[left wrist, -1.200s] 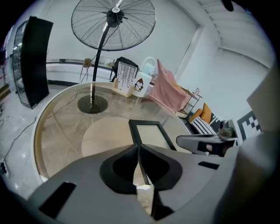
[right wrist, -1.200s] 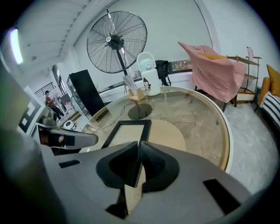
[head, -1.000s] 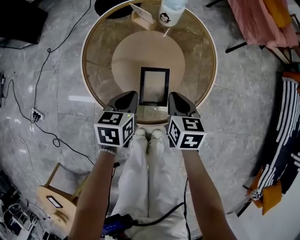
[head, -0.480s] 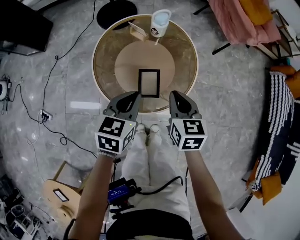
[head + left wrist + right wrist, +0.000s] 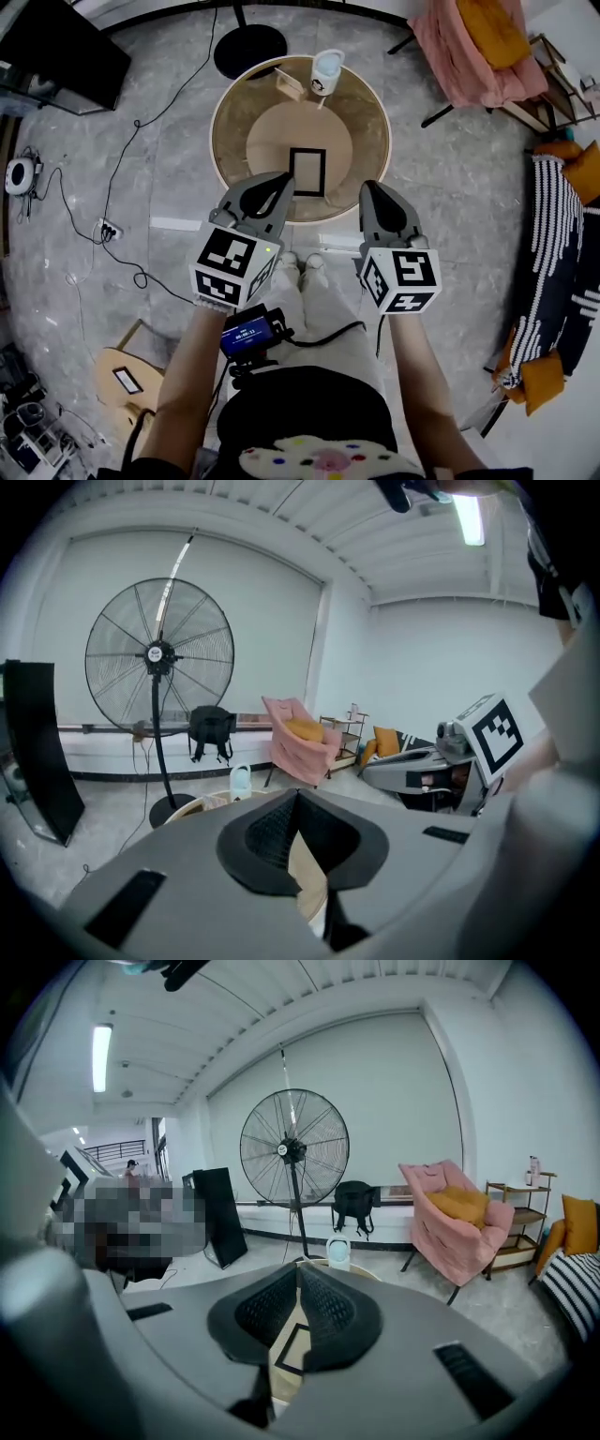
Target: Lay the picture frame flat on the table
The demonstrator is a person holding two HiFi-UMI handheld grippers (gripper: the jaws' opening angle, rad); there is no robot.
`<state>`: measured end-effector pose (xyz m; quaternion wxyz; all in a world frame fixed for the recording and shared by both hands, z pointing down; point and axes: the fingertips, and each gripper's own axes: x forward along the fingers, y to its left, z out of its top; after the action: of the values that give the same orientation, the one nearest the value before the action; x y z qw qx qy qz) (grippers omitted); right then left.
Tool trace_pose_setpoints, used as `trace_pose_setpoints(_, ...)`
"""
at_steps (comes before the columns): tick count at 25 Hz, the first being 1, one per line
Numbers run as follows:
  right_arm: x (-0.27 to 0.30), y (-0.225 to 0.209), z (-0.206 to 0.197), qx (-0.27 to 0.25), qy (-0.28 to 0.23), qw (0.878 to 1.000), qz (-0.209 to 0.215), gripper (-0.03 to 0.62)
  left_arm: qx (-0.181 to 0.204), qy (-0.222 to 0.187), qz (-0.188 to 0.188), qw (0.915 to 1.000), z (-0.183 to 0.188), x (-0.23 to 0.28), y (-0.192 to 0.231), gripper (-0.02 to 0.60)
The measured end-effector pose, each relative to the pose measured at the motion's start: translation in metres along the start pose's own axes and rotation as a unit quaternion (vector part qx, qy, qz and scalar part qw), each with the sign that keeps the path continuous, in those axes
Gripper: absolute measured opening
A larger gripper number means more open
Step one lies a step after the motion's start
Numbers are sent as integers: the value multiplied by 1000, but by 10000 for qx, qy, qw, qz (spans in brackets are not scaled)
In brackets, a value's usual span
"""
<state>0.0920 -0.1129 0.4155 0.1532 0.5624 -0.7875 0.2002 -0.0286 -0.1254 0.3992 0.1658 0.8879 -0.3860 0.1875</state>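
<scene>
While the left gripper (image 5: 279, 183) and the right gripper (image 5: 375, 190) hang with jaws together on nothing, the black rectangular picture frame (image 5: 307, 172) lies flat on the round glass-topped desk (image 5: 228, 122).
Frame: ahead of and below both grippers, nearer the left gripper's tip. Judged risk: a closed gripper dropping onto the desk could push the frame toward the near rim. The left gripper covers part of that rim, the frame's back support is hidden, and the small wooden piece (image 5: 290, 84) beyond is hard to identify.

1. The left claw (image 5: 275, 185) and right claw (image 5: 375, 190) have risen well clear of the tabletop (image 5: 361, 131).
2. The picture frame (image 5: 307, 172) no longer lies between them.
3. The left claw has rolled sideways.
</scene>
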Motion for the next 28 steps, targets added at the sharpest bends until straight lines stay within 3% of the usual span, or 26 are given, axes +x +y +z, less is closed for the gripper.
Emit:
trace_pose_setpoints(5,-30,8,33,-84,-280,9995,73,41,50,-399,216,9990,41,-26,-1,17)
trace_pose_setpoints(18,-84,29,103,-369,-1220,9911,380,41,429,-1052,247,9932,99,-85,-27,15)
trace_pose_setpoints(22,-95,34,109,-494,-1279,9896,429,40,623,-1112,269,9915,108,-92,-33,17)
trace_pose_setpoints(28,-105,41,113,-653,-1393,9869,476,40,566,-1087,333,9919,110,-100,-38,17)
